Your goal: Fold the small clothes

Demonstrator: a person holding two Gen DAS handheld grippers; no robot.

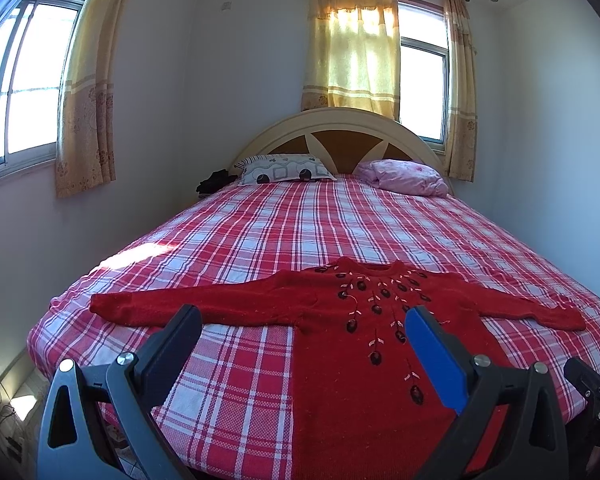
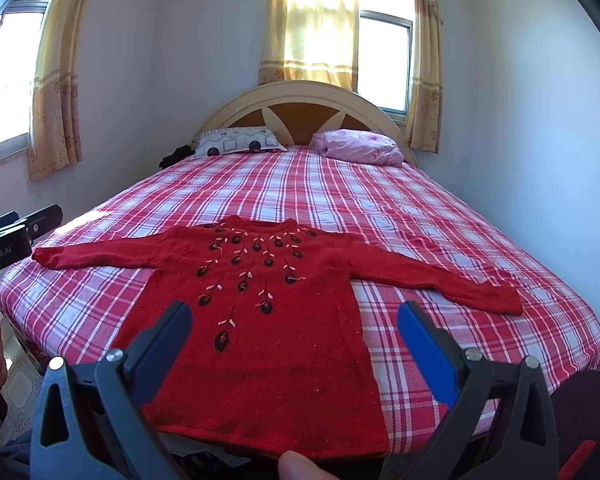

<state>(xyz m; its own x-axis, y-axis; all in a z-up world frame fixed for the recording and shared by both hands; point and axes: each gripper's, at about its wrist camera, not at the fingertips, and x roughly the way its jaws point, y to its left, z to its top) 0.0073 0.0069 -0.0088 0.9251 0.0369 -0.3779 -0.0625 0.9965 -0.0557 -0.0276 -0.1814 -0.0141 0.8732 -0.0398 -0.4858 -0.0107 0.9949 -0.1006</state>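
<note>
A small red knitted sweater with dark embroidered flowers lies flat, front up, on the near end of the bed, both sleeves spread out sideways. It also shows in the right wrist view, its hem at the bed's near edge. My left gripper is open and empty, held above the sweater's left side. My right gripper is open and empty, above the sweater's lower body. The right gripper's body shows at the right edge of the left wrist view.
The bed has a red and white plaid sheet. A patterned pillow and a pink bundle lie by the headboard. Walls stand close on both sides. Curtained windows are on the left and behind the headboard.
</note>
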